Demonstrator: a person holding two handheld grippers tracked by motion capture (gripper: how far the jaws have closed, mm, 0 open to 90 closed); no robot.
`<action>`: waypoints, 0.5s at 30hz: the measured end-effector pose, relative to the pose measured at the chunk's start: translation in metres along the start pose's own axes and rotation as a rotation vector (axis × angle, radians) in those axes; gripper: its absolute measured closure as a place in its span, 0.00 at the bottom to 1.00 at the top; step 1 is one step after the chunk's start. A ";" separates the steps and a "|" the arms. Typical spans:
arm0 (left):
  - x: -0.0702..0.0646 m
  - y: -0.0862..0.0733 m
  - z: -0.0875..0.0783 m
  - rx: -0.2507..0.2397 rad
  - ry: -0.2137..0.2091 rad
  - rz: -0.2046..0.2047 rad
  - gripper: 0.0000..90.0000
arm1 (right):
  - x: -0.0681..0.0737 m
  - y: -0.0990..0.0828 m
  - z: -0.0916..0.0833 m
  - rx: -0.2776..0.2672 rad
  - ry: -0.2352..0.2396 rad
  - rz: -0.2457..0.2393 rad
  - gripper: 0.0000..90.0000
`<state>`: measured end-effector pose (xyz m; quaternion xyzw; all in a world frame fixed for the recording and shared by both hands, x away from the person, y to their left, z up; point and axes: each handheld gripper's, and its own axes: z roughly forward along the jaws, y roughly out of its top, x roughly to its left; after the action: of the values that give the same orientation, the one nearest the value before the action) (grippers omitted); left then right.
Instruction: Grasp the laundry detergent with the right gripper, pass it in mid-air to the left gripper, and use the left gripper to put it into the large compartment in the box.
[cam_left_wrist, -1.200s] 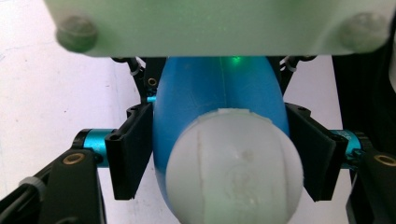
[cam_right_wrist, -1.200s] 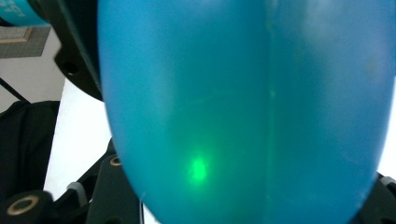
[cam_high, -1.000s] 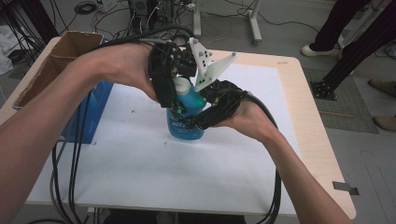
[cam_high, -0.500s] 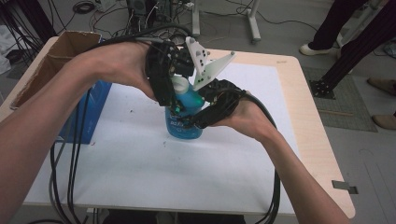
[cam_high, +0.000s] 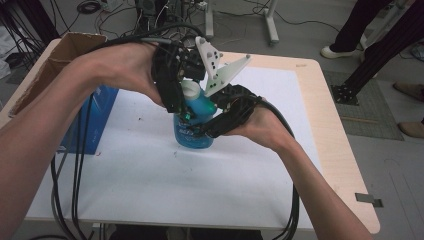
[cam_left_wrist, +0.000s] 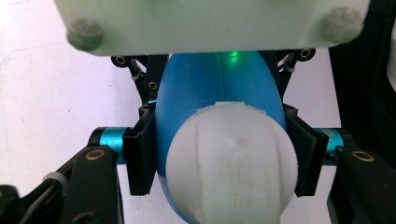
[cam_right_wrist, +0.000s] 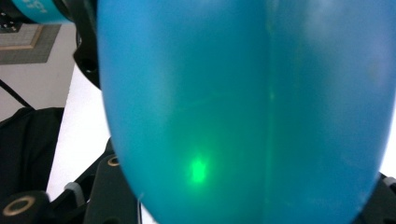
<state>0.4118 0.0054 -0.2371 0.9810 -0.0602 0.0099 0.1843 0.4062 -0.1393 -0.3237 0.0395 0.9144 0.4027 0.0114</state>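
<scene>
My forearms come in from the near edge of the tabletop (cam_high: 150, 190), which is spread with a white sheet, and my cables trail down over that edge on both sides. Just past them, near the middle of the sheet, a blue bottle (cam_high: 194, 131) with a white cap (cam_high: 190, 90) stands upright, its base on the sheet. My right tongs (cam_high: 214, 123) come at it from the right and low, pressed against the bottle's body; in the right gripper view the blue wall (cam_right_wrist: 243, 107) sits so close to the lens, with a green light spot on it, that I cannot tell how far those jaws stand apart, though they seem to be wrapped about it. My left tongs (cam_high: 175, 97) reach in from above and to the left, at the bottle's neck. In the left gripper view my two black jaws are closed against either side of the bottle (cam_left_wrist: 215, 93) just under the cap (cam_left_wrist: 232, 161), touching it left and right, so the left tongs have hold of the bottle's top. The grey three-cornered plates (cam_high: 220, 67) of both tongs stand up just behind the cap. Farther off on the left, a blue box (cam_high: 95, 122) rests on the tabletop, and beyond it an open cardboard box (cam_high: 55, 65) sits at the far left corner. Past the far edge, a person's shoes (cam_high: 337, 51) stand on the floor.
</scene>
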 end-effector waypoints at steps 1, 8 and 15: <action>-0.001 0.000 0.000 -0.002 -0.001 0.002 0.42 | 0.000 0.000 0.000 0.003 0.006 0.001 0.50; -0.003 0.003 0.000 0.018 0.007 0.014 0.42 | 0.000 0.001 0.000 0.002 0.003 0.018 0.41; -0.003 -0.002 -0.005 0.043 0.024 -0.002 0.42 | -0.002 -0.002 -0.009 0.000 -0.024 0.028 0.35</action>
<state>0.4087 0.0095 -0.2338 0.9845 -0.0569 0.0230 0.1640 0.4071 -0.1475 -0.3196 0.0570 0.9136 0.4023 0.0170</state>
